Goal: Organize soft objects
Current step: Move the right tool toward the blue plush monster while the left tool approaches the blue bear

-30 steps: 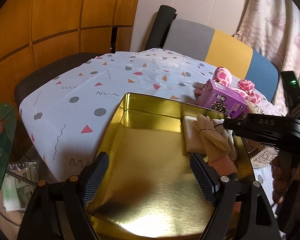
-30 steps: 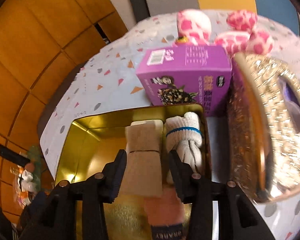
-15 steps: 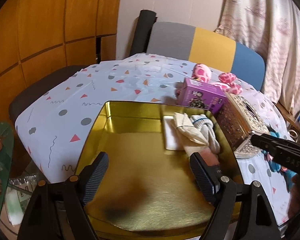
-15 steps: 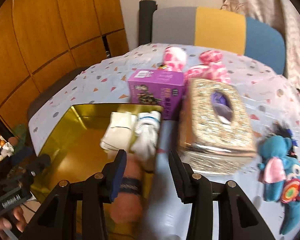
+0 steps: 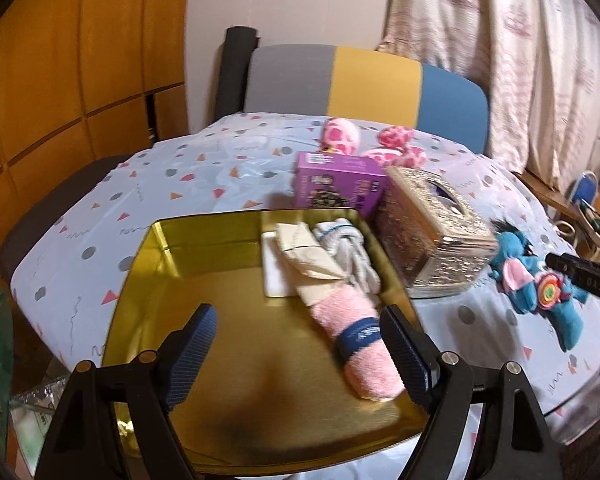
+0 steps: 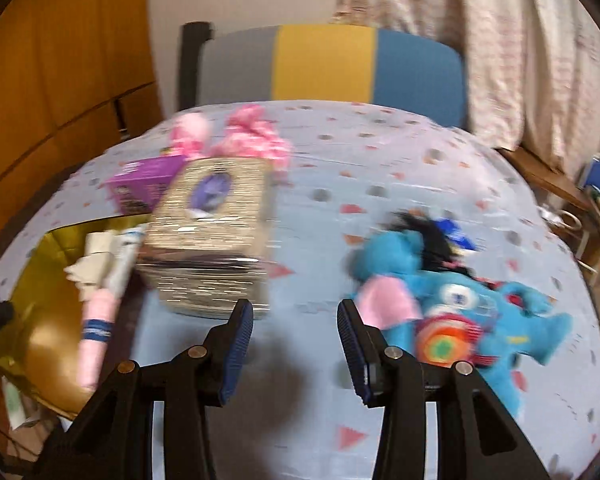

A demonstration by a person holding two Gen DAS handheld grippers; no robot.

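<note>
Three rolled socks, one beige (image 5: 308,256), one white (image 5: 348,248) and one pink (image 5: 356,340), lie in the gold tin (image 5: 204,240) along its right side, so that part looks done. Left on the counter (image 6: 380,160) are the blue plush (image 6: 452,300), near the right hand-held gripper (image 6: 296,344), and a pink plush (image 5: 340,140) behind the purple box (image 5: 336,184). The right hand-held gripper is part-spread and empty, beside the blue plush, probably the next pick. The left hand-held gripper (image 5: 300,352) hangs spread wide over the tin, pinching nothing.

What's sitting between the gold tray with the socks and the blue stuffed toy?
The glittery gold tissue box stands between the gold tray and the blue stuffed toy, right beside the tray. The left wrist view shows it most clearly.
</note>
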